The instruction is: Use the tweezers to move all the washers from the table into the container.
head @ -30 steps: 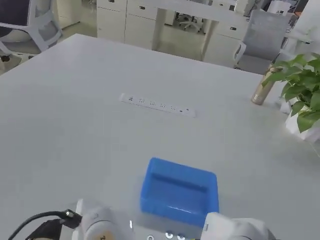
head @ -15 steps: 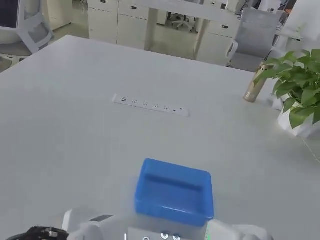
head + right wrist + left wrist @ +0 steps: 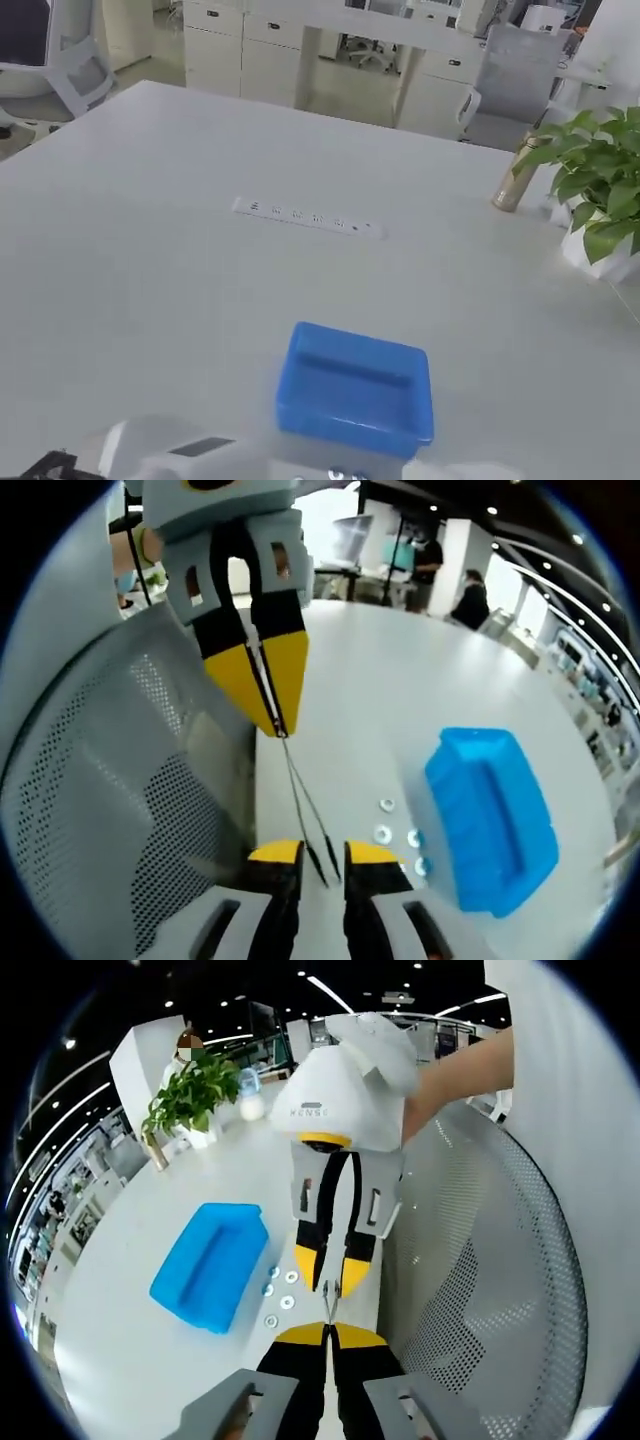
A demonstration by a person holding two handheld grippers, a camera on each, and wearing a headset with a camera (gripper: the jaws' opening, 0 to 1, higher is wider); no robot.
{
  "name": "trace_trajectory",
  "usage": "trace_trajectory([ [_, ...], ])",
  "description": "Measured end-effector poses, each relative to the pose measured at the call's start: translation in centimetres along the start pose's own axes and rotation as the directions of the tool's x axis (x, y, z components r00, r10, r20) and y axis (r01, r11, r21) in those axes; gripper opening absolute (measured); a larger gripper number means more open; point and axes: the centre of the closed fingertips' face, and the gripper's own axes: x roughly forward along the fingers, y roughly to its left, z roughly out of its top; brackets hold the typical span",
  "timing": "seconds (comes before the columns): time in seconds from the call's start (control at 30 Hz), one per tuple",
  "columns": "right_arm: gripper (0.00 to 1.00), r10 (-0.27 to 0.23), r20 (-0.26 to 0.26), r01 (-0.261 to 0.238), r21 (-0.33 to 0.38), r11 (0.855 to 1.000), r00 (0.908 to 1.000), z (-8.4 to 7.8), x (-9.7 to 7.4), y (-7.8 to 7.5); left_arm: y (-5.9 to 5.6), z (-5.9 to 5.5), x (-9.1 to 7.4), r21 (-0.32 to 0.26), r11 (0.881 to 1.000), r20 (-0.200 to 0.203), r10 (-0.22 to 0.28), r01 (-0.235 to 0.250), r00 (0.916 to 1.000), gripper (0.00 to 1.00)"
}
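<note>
Tweezers (image 3: 300, 805): the joined end is pinched in the left gripper (image 3: 274, 718), whose yellow jaw tips are pressed together on it. The two legs are spread by a narrow gap. Their points reach in between the jaws of the right gripper (image 3: 332, 1270). Those jaws stand apart on either side of the legs; I cannot tell whether they touch them. The grippers face each other tip to tip.

Washers (image 3: 287, 1302): a small loose cluster lying flat on the white table (image 3: 150, 250). In the left gripper view they sit at 9 to 10 o'clock of the tweezers.

Blue container (image 3: 355, 385): in the head view it is just beyond the washers, at 12 o'clock from them, near but apart.

Further out in the head view:
- power strip (image 3: 305, 216), at 12 o'clock past the container
- potted plant (image 3: 600, 180), at 2 o'clock
- brass-coloured bottle (image 3: 515, 180), just beside the plant

Grey mesh panel (image 3: 480, 1290): at 3 o'clock of the tweezers in the left gripper view.
</note>
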Motion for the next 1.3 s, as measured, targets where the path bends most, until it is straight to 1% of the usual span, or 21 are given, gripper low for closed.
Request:
trace_trajectory([
  [0.1, 0.1, 0.01, -0.003, -0.01, -0.007, 1.0, 0.9999, 0.1, 0.2, 0.3, -0.1, 0.8, -0.1, -0.007, 1.0, 0.025, -0.003, 0.003, 0.9997, 0.0],
  [0.17, 0.07, 0.014, -0.005, -0.014, -0.015, 1.0, 0.9999, 0.2, 0.2, 0.3, -0.2, 1.0, -0.1, -0.005, 1.0, 0.03, -0.007, 0.007, 0.9995, 0.0],
  [0.27, 0.07, 0.023, 0.014, -0.022, -0.009, 1.0, 0.9997, 0.6, 0.1, 0.4, -0.2, 1.5, -0.3, -0.004, 1.0, 0.053, -0.011, 0.012, 0.9985, 0.0],
  [0.33, 0.07, 0.032, 0.03, -0.032, -0.005, 0.999, 0.999, 0.8, 0.1, 0.6, -0.2, 2.0, -0.4, -0.016, 1.0, 0.085, -0.018, 0.02, 0.9962, 0.0],
  [0.37, 0.07, 0.033, 0.036, -0.033, -0.007, 0.999, 0.9988, 1.0, 0.1, 0.7, -0.1, 2.2, -0.5, -0.037, 0.999, 0.105, -0.02, 0.024, 0.9943, 0.0],
  [0.43, 0.07, 0.036, 0.048, -0.036, -0.004, 0.999, 0.9982, 1.0, 0.3, 0.7, 0.0, 2.4, -0.5, -0.06, 0.998, 0.134, -0.021, 0.029, 0.9908, 0.0],
  [0.53, 0.07, 0.038, 0.06, -0.038, 0.011, 0.999, 0.9975, 1.1, 0.3, 0.7, 0.2, 2.4, -0.5, -0.086, 0.996, 0.156, -0.022, 0.036, 0.9875, 0.0],
  [0.57, 0.07, 0.042, 0.067, -0.043, 0.018, 0.999, 0.9969, 1.1, 0.3, 0.7, 0.2, 2.5, -0.5, -0.097, 0.994, 0.171, -0.023, 0.04, 0.985, 0.0],
  [0.67, 0.08, 0.053, 0.073, -0.054, 0.016, 0.998, 0.996, 1.4, 0.2, 1.0, 0.1, 2.9, -0.5, -0.106, 0.993, 0.194, -0.028, 0.05, 0.9806, 0.0],
  [0.7, 0.09, 0.058, 0.066, -0.059, 0.012, 0.998, 0.9961, 1.3, 0.2, 1.1, 0.0, 3.0, -0.4, -0.104, 0.993, 0.198, -0.034, 0.056, 0.9796, 0.0],
  [0.8, 0.1, 0.071, 0.016, -0.07, -0.034, 0.997, 0.9974, 0.7, 0.1, 1.1, -0.2, 3.2, -0.2, -0.086, 0.994, 0.2, -0.052, 0.07, 0.9783, 0.0],
  [0.9, 0.1, 0.085, -0.005, -0.085, -0.07, 0.994, 0.9964, 0.7, -0.2, 1.4, -0.5, 3.7, 0.1, -0.066, 0.994, 0.206, -0.067, 0.082, 0.9763, 0.0],
  [1.03, 0.09, 0.111, -0.01, -0.112, -0.086, 0.99, 0.9937, 0.9, -0.4, 1.7, -0.6, 4.1, 0.3, -0.05, 0.995, 0.216, -0.077, 0.089, 0.9735, 0.0],
  [1.07, 0.09, 0.117, -0.018, -0.119, -0.087, 0.989, 0.9929, 0.8, -0.4, 1.7, -0.6, 4.2, 0.4, -0.049, 0.994, 0.218, -0.084, 0.096, 0.9723, 0.0],
  [1.13, 0.07, 0.118, -0.026, -0.12, -0.098, 0.988, 0.9926, 0.7, -0.3, 1.6, -0.6, 4.4, 0.5, -0.043, 0.994, 0.221, -0.087, 0.099, 0.9713, 0.0],
  [1.3, 0.06, 0.123, -0.044, -0.127, -0.097, 0.987, 0.9914, 0.3, -0.1, 1.6, -0.7, 4.7, 0.7, -0.016, 0.995, 0.226, -0.094, 0.1, 0.9695, 0.0],
])
